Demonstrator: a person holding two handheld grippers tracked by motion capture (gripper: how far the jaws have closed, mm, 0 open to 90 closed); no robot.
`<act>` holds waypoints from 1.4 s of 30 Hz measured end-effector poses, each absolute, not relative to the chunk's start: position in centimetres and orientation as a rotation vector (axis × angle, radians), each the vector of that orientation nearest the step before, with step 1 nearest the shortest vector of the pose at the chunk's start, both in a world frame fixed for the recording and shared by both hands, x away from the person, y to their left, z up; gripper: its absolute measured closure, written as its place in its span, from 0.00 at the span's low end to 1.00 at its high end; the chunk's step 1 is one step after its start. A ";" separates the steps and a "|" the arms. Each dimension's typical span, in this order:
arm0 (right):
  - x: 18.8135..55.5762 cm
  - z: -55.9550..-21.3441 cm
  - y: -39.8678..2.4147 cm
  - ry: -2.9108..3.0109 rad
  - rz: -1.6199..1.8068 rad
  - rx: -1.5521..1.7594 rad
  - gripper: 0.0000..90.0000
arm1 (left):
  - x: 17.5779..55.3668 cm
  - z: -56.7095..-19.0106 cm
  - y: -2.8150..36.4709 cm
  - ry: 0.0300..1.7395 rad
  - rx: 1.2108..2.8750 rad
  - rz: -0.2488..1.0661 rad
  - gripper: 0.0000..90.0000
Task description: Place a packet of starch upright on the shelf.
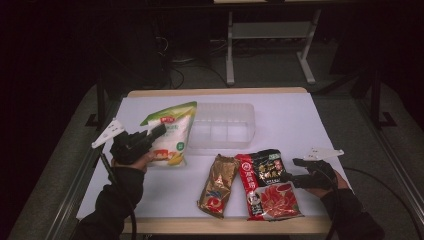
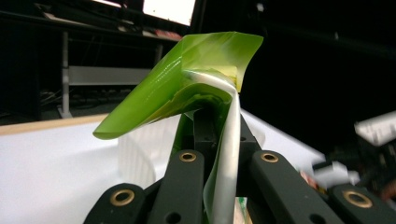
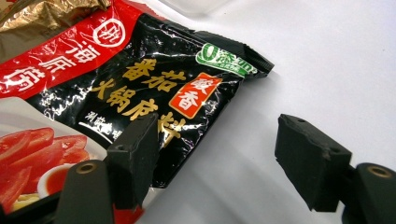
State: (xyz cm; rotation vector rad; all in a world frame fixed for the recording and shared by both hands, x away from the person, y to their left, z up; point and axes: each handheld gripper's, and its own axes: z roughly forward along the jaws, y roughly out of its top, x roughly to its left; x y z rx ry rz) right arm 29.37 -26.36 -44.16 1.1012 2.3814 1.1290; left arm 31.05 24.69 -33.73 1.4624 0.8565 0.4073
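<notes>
Your left gripper (image 1: 159, 131) sits at the table's left side, jaws clamped tight on the green-topped white bag (image 1: 169, 135), near its top edge. In the left gripper view the bag's (image 2: 187, 88) white film runs straight down between the two black jaws and the green top flap folds over above them. The bag stands upright, tilted a bit; whether its bottom edge touches the white tabletop (image 1: 290, 120) you can't tell from here.

Just right of the bag, behind it, is the clear plastic bin (image 1: 223, 125), close beside the bag. It shows blurred past the jaws in the left gripper view too (image 2: 140, 149).

Front centre, the gold pouch (image 1: 218, 186) lies flat, well clear of your left gripper. Its right edge touches or slightly overlaps the red and black sauce packet (image 1: 266, 186), which also lies flat.

Your right gripper (image 1: 292, 176) is at the packet's right edge, low over the table, jaws standing apart and gripping nothing. In the right gripper view the one jaw sits over the packet's (image 3: 154, 88) black corner, the other over bare white table, with the packet's edge in the gap between them. Pads aren't pressing on it. The gold pouch (image 3: 42, 14) shows at that view's top left corner, beyond the packet.

Nothing lies between the right gripper and the packet.
</notes>
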 end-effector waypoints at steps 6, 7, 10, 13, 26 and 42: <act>29.4 -44.2 -26.5 2.377 1.130 1.095 0.33 | 34.0 -32.7 21.0 0.879 1.436 0.477 0.95; 29.3 -44.2 -26.5 2.375 1.130 1.096 0.33 | 34.5 -32.6 20.5 0.885 1.442 0.509 0.95; 29.3 -44.2 -26.6 2.372 1.135 1.097 0.33 | 36.1 -32.7 19.3 0.926 1.407 0.529 0.95; 29.3 -44.2 -26.8 2.367 1.139 1.099 0.33 | 37.5 -32.8 18.2 0.949 1.398 0.556 0.95; 29.0 -44.2 -26.9 2.372 1.153 1.100 0.33 | 41.8 -33.6 15.2 1.055 1.326 0.671 0.95; 29.2 -44.4 -27.0 2.376 1.155 1.107 0.33 | 43.7 -35.8 12.0 1.148 1.235 0.860 0.95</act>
